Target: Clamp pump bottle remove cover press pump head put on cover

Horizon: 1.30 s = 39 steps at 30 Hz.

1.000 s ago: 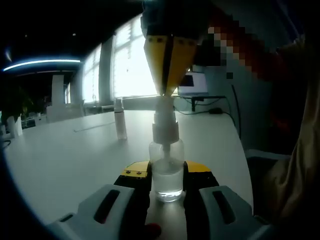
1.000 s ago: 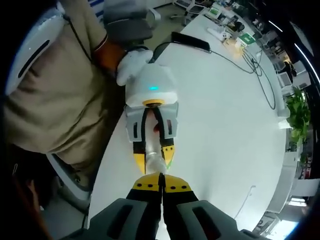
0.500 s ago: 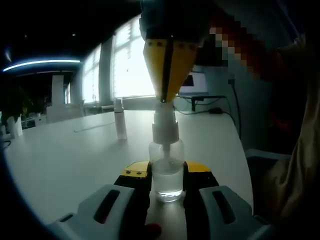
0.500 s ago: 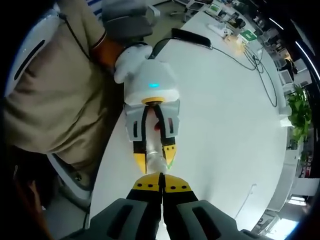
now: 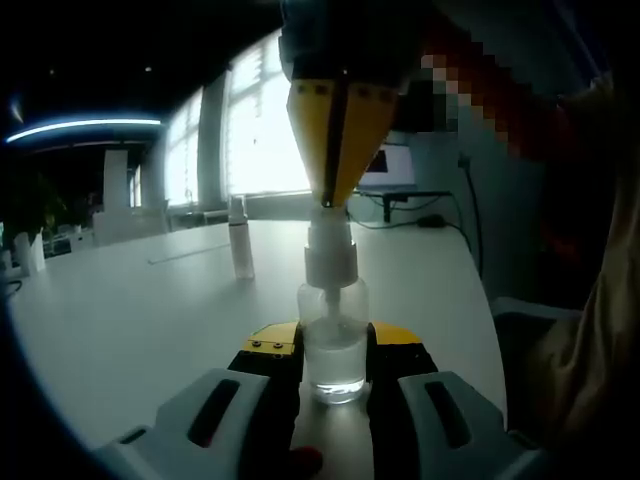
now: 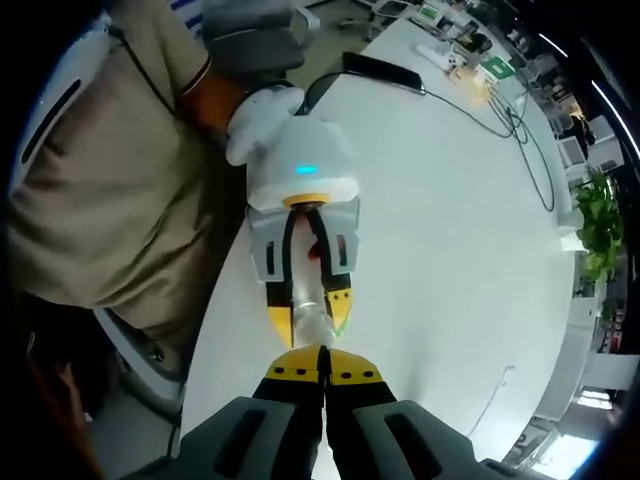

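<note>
The bottle (image 5: pixel 333 345) stands near the table's (image 5: pixel 130 320) edge by the person, clamped at its body between the left gripper's (image 5: pixel 334 365) jaws to steady it. The right gripper (image 5: pixel 336 130), jaws together, bears tip-down on the pump head (image 5: pixel 329 250), apparently to press it. The cover (image 5: pixel 240 238) waits farther in.

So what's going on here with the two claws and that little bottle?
A person is working a pump bottle on a white table. The left claw clamps the clear bottle upright near the table's edge. The right claw, shut, comes down from above with its tips on the pump head. The cover stands apart, farther back on the table.
</note>
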Motion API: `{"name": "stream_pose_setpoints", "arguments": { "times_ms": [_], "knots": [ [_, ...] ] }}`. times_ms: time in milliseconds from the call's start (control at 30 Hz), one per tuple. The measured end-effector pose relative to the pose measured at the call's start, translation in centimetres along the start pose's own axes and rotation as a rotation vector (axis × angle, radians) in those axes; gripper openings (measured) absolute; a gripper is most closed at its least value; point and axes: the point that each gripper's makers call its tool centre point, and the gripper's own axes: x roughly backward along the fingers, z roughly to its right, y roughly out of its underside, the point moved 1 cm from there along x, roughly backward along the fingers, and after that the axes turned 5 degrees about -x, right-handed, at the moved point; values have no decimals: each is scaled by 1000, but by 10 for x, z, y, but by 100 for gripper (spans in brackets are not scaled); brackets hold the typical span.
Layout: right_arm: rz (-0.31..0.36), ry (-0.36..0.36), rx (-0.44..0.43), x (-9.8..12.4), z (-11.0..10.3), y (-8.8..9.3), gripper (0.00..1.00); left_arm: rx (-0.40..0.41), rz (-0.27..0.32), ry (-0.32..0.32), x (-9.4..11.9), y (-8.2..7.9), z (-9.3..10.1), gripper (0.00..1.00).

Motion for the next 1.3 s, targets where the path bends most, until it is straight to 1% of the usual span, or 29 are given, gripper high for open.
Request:
{"name": "stream_pose_setpoints", "arguments": {
  "times_ms": [267,533,633,700,767,933,1000,1300],
  "knots": [
    [38,13,-6,1,-1,1,0,-1,0,0,0,0,-1,15],
    [25,10,10,1,0,0,0,2,0,0,0,0,-1,15],
    [27,15,14,5,1,0,0,0,0,-1,0,0,-1,15],
    [38,25,34,7,2,-1,0,5,-1,-1,0,0,-1,15],
    [47,34,36,8,2,0,0,3,-1,-2,0,0,0,15],
    [83,32,8,8,4,1,0,8,-2,-2,0,0,0,15],
    [87,31,2,8,3,0,0,7,-2,-2,0,1,-1,15],
    [72,38,-5,8,3,0,0,4,-2,-4,1,1,-1,15]
  ]
}}
